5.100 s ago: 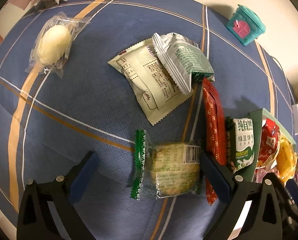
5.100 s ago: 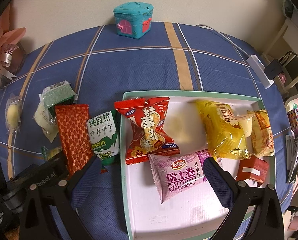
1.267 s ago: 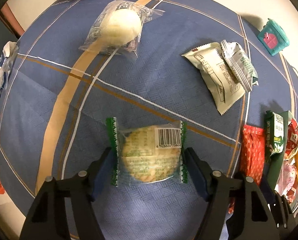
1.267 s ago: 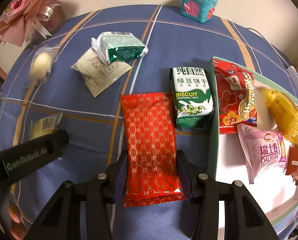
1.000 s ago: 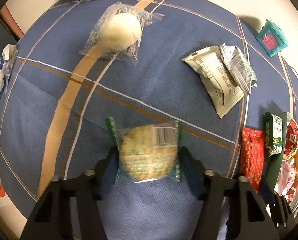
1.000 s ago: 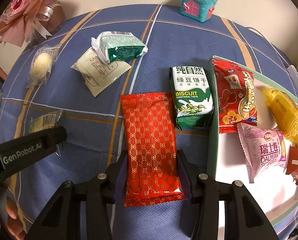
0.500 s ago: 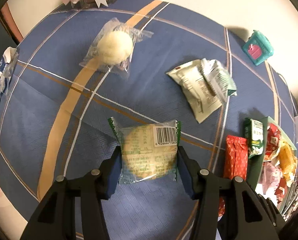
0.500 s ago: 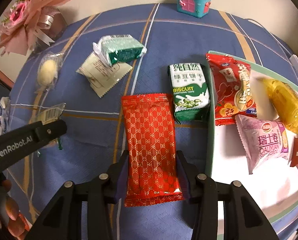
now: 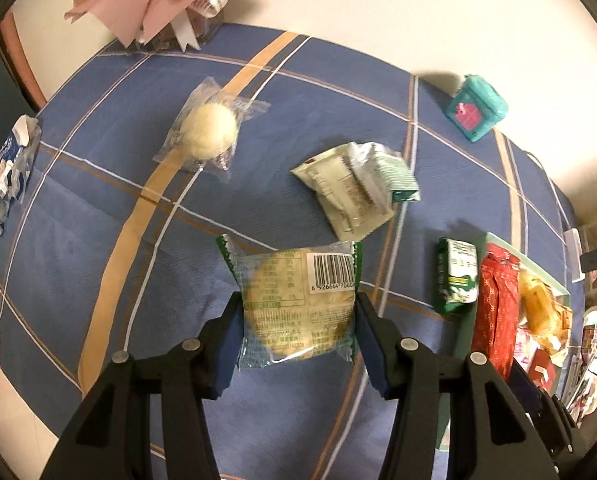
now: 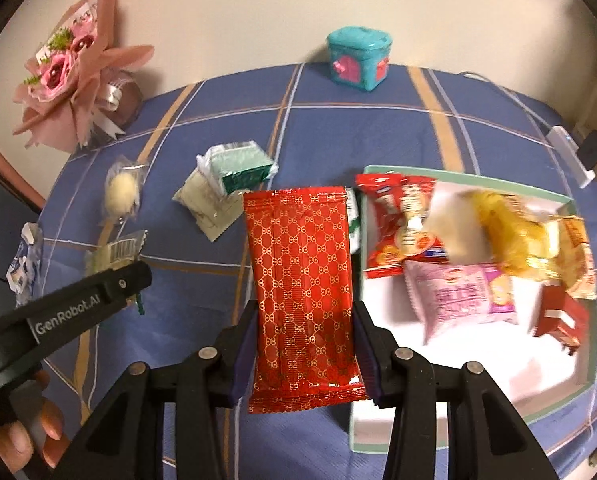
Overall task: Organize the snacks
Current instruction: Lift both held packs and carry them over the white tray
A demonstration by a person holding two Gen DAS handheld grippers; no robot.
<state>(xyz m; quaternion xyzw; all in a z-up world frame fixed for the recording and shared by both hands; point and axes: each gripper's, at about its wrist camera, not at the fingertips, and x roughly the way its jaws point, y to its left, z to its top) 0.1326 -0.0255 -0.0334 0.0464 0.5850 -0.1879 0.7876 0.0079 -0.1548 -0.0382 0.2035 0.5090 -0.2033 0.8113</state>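
A clear, green-edged packet with a round biscuit (image 9: 294, 280) and a barcode hangs above the blue cloth, and my left gripper (image 9: 298, 308) is shut on its sides. In the right wrist view my right gripper (image 10: 304, 312) is shut on a long red packet with a gold pattern (image 10: 298, 248), held off the table just left of the tray. The white tray with a mint rim (image 10: 458, 172) holds a red snack bag (image 10: 402, 224), a yellow bag (image 10: 510, 232), a pink roll packet (image 10: 466, 292) and a small red box (image 10: 558, 316).
On the cloth lie a green biscuit packet (image 9: 456, 276), two pale and green sachets (image 9: 358, 188) and a clear-wrapped white ball (image 9: 206, 132). A teal house box (image 9: 476, 108) and a pink bouquet (image 10: 74, 68) stand at the back. A blue-white packet (image 9: 2, 176) lies at the left edge.
Both grippers, open five seconds ago, have shut on their packets and lifted them off the cloth. The right one has carried the red packet up and toward the tray.
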